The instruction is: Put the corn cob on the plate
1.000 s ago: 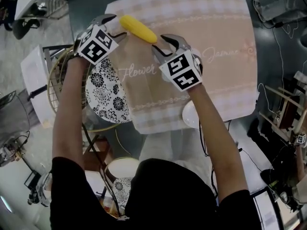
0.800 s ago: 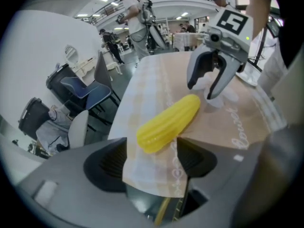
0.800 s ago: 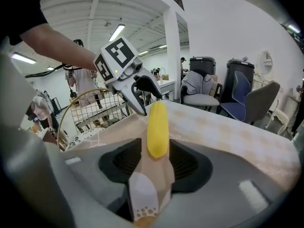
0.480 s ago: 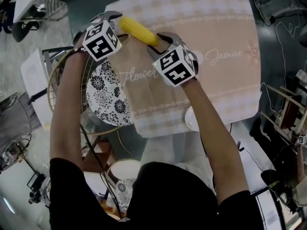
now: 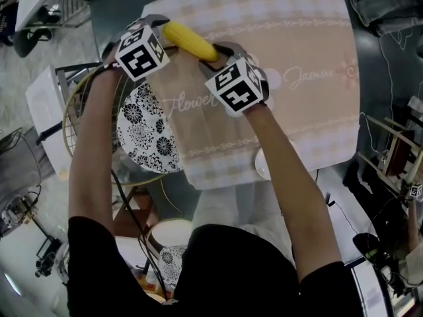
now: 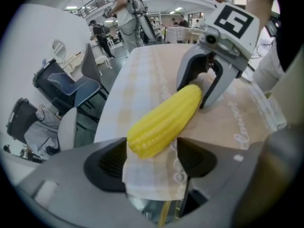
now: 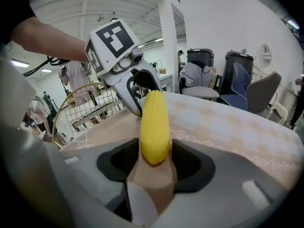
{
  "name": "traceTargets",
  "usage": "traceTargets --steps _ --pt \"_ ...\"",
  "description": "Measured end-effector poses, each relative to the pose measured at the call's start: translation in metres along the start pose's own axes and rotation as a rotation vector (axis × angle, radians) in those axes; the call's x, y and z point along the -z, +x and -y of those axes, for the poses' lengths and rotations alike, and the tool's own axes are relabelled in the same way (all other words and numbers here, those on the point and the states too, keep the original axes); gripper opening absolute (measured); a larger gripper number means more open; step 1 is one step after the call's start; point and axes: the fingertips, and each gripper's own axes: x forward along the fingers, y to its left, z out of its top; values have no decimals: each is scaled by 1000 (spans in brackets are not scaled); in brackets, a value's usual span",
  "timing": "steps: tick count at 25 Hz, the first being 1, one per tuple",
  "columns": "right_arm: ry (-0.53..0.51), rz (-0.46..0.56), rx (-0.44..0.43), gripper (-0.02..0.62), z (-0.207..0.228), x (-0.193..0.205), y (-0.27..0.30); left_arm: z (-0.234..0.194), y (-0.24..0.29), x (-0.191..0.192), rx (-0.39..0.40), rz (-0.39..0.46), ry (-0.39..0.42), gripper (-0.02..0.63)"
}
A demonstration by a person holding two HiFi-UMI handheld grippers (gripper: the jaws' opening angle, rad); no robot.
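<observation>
A yellow corn cob (image 5: 190, 40) lies slanted just over the pink tablecloth (image 5: 297, 38), one end at each gripper. My left gripper (image 5: 165, 30) is shut on its far-left end (image 6: 161, 127). The cob's other end (image 7: 154, 127) sits between the jaws of my right gripper (image 5: 218, 55), which are opening, with thin gaps at the pads. The black-and-white flowered plate (image 5: 142, 134) lies to the left of the table's edge, below my left forearm and apart from the cob. In the left gripper view the right gripper (image 6: 202, 91) shows at the cob's far end.
The flowered plate rests in a round wire basket (image 5: 79, 111) beside the table. A white dish (image 5: 262, 165) pokes out at the tablecloth's near edge. A second white bowl (image 5: 168, 233) is lower down. Chairs and bins stand beyond the table (image 7: 247, 89).
Both grippers and the cob have sunk a little toward the tablecloth. The two marker cubes have drawn slightly closer together in the head view.
</observation>
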Motion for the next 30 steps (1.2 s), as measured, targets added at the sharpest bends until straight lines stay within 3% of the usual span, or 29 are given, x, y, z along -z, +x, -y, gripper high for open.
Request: traceTargets --steps 18,30 --pt "-9 -27 32 187 0 -2 2 0 -7 -10 26 -22 -17 330" --pt "4 -1 34 187 -5 0 -27 16 -22 -28 21 -22 -5 328"
